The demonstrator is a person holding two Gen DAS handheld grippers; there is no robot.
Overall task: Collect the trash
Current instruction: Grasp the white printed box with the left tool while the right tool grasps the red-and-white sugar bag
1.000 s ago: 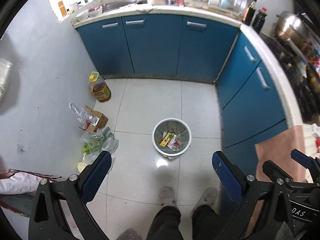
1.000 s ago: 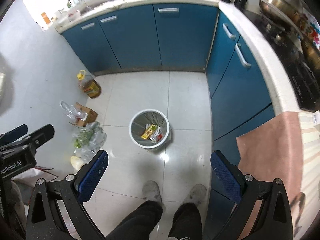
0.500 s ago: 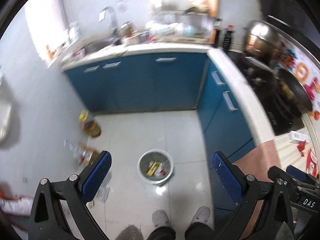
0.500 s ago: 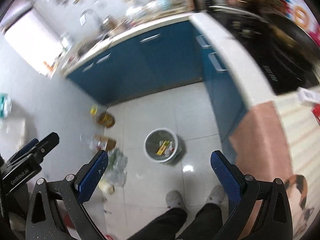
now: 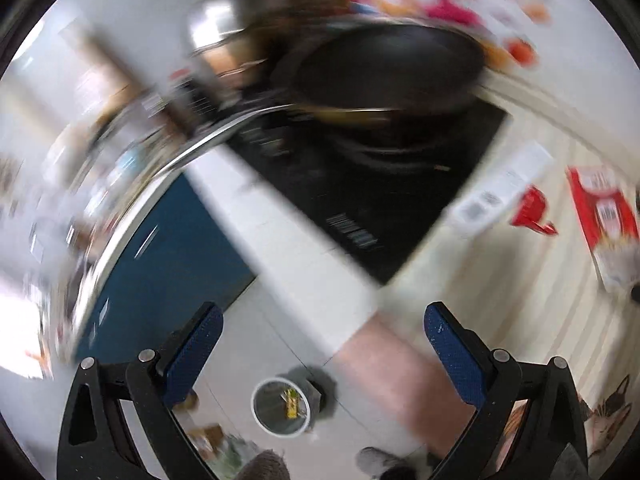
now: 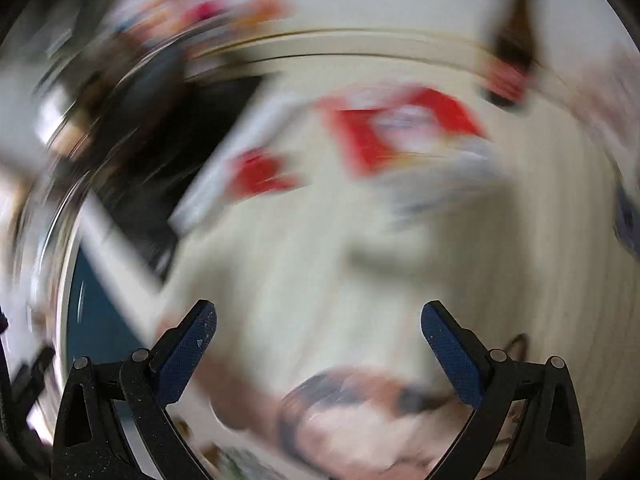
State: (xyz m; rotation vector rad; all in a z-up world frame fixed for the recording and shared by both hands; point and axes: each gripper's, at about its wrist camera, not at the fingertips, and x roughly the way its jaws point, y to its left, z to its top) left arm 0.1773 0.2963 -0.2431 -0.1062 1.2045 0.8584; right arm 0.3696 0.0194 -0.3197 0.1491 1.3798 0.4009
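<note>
Red wrappers [image 6: 404, 132] lie well beyond both grippers' wide-open, empty jaws.

bin [image 5: 281, 407]: round, white rim, grey liner, upright on the floor tiles, seen low between my left fingers
bin contents: yellow wrapper [image 5: 291, 402] lying inside, plus other bits too blurred to name
red packet [image 5: 605, 216]: large, red and white, flat on the striped cream top, far right in my left view; same one in my right view, heavily smeared
red scrap [image 5: 534, 211]: small, crumpled, just left of the packet, apart from it
white strip [image 5: 502, 191]: long pale pack with print, flat, just beside the scrap, one end near the black hob
</note>
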